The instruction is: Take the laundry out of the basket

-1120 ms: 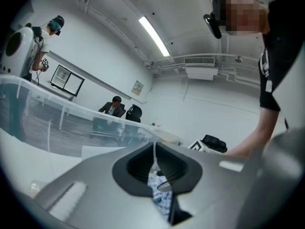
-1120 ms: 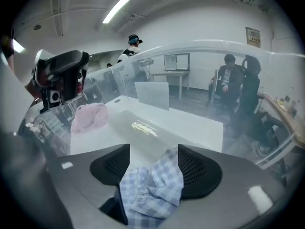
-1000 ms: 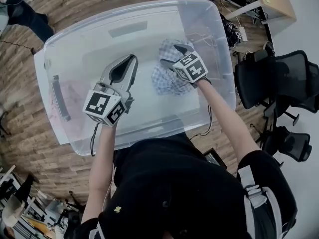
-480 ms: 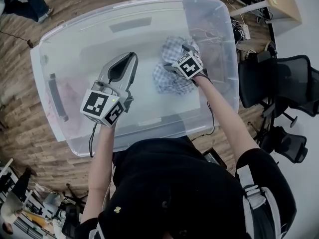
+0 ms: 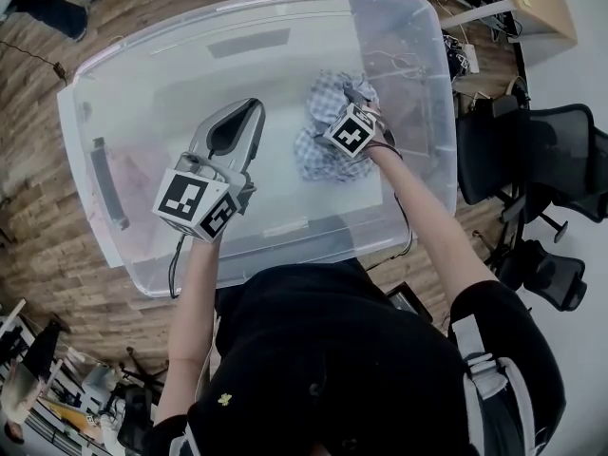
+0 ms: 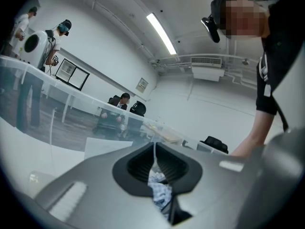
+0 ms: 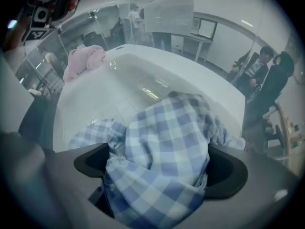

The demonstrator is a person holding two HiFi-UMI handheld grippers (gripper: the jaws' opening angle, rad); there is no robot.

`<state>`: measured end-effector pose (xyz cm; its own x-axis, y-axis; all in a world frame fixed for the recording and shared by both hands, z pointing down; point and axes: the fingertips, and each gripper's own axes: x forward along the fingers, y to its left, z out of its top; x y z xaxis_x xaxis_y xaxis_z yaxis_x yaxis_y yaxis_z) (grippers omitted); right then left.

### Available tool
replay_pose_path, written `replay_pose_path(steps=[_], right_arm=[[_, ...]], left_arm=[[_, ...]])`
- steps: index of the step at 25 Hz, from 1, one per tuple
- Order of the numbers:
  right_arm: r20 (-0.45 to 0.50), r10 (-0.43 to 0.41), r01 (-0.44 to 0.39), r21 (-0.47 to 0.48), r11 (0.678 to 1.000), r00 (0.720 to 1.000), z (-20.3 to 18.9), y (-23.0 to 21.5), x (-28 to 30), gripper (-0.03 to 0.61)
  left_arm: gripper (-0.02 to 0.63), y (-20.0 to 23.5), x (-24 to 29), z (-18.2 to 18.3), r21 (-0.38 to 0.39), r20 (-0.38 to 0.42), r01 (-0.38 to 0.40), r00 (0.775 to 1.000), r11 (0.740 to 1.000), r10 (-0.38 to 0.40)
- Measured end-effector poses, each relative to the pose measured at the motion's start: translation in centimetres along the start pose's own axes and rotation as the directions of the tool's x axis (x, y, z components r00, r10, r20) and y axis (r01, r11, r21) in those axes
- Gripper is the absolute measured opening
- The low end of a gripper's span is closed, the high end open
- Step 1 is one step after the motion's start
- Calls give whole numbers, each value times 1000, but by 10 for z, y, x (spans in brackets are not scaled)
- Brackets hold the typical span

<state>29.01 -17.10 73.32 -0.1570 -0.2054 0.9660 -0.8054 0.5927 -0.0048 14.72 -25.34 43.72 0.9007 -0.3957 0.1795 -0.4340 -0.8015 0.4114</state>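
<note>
Right gripper point(image 5: 355, 98) points steeply down into the clear plastic basket point(image 5: 190, 74). Its jaws have just been opening and now stand wide, with a bunched fold of the blue-and-white checked cloth point(image 5: 318, 155) filling the space between them. I don't read the pads as pressing on it yet. I judge this as the reach-and-grasp step on the first piece, so nothing has left the basket. The next move calls for closing firmly on that thick fold, deep enough that it doesn't slip free. After that comes a straight lift clear of the tall wall at 3 o'clock, with care that trailing ends don't drag on the rim. Left gripper point(image 5: 245, 112) hovers over the middle of the basket with its jaws closed on nothing, aimed roughly toward 12 o'clock; I'd keep it ready to catch hanging fabric. As for contents, the basket holds the checked cloth heaped on its floor toward 2 o'clock, near the wall. A smaller pink garment point(image 7: 86, 61) lies well apart from it at the 9 o'clock end, and bare floor lies between the two.
</note>
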Motion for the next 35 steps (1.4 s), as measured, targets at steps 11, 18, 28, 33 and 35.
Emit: replay_pose_path(steps=[11, 18, 28, 33, 35], right_arm=[[5, -35, 35, 8, 999, 999, 1, -4, 1, 587], [-8, -114, 113, -41, 993, 993, 7, -16, -12, 222], [14, -158, 157, 23, 987, 987, 11, -30, -30, 144], [56, -201, 198, 43, 979, 978, 27, -39, -55, 143], [76, -219, 215, 57, 975, 973, 31, -42, -67, 143]], left_arm=[[8, -3, -3, -2, 3, 3, 0, 1000, 1000, 0], [8, -3, -12, 5, 18, 15, -15, 1000, 1000, 14], [8, -10, -30, 18, 50, 53, -22, 998, 999, 19], [8, -20, -36, 26, 65, 79, -5, 997, 998, 0], [7, -26, -39, 30, 72, 90, 6, 996, 997, -12]])
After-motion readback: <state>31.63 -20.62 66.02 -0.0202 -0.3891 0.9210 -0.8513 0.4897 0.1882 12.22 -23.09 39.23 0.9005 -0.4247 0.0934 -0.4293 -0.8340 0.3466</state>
